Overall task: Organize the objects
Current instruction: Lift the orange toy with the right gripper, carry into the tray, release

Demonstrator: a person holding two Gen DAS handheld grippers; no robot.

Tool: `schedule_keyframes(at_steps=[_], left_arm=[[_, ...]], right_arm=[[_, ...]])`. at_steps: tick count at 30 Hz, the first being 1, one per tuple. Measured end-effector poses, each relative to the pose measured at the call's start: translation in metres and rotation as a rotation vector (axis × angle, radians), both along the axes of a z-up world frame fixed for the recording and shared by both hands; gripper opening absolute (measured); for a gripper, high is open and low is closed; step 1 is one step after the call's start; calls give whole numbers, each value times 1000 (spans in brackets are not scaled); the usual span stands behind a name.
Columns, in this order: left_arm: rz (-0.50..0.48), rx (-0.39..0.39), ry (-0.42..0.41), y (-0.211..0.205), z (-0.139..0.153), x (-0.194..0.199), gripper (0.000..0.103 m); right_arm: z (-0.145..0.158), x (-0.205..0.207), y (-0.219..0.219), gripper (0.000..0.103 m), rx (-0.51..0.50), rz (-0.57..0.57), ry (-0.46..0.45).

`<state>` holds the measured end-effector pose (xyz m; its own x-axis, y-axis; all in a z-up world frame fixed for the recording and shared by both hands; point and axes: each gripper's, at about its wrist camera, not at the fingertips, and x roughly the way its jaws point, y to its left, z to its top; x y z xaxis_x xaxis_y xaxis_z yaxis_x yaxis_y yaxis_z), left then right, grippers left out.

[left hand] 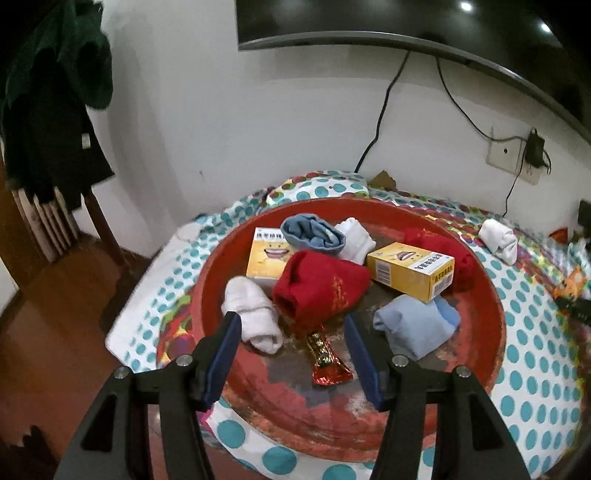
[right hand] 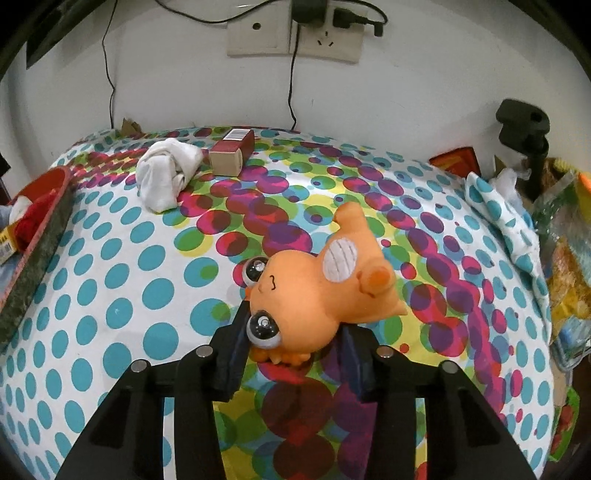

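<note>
My left gripper [left hand: 291, 319] stands open above the near part of a round red tray [left hand: 480, 332], with nothing between its fingers. The tray holds rolled socks: a red one [left hand: 321, 291], a white one [left hand: 255, 317], a light blue one [left hand: 413, 325] and others behind, plus two yellow boxes [left hand: 410, 273] and a red-gold snack wrapper [left hand: 325, 358]. My right gripper [right hand: 295, 321] is shut on the head of an orange big-eyed toy [right hand: 325, 284], which lies on the dotted cloth. A white sock roll [right hand: 166, 173] and a brown box [right hand: 232, 153] lie farther back.
The tray's edge [right hand: 40, 229] is at the left of the right wrist view. A wall with sockets [right hand: 295, 37] and cables bounds the back. Bags and clutter [right hand: 565, 258] crowd the right side. A television [left hand: 406, 22] hangs above, and dark clothes [left hand: 55, 92] hang at the left.
</note>
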<state>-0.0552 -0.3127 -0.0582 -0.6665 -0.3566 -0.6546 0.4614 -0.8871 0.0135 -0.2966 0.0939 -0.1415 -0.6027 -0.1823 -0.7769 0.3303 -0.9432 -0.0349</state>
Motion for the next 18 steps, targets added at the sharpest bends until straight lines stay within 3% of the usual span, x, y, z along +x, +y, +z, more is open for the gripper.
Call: schedule_keyframes(at_steps=[2, 7, 18], left_arm=[[-3, 27, 12, -4, -1, 1, 59], [10, 1, 15, -5, -1, 2, 59], [13, 28, 1, -10, -6, 0, 59]], right_arm=[[1, 1, 10, 40, -21, -3, -11], [4, -1, 16, 39, -33, -1, -17], [16, 7, 29, 38, -50, -50, -6]])
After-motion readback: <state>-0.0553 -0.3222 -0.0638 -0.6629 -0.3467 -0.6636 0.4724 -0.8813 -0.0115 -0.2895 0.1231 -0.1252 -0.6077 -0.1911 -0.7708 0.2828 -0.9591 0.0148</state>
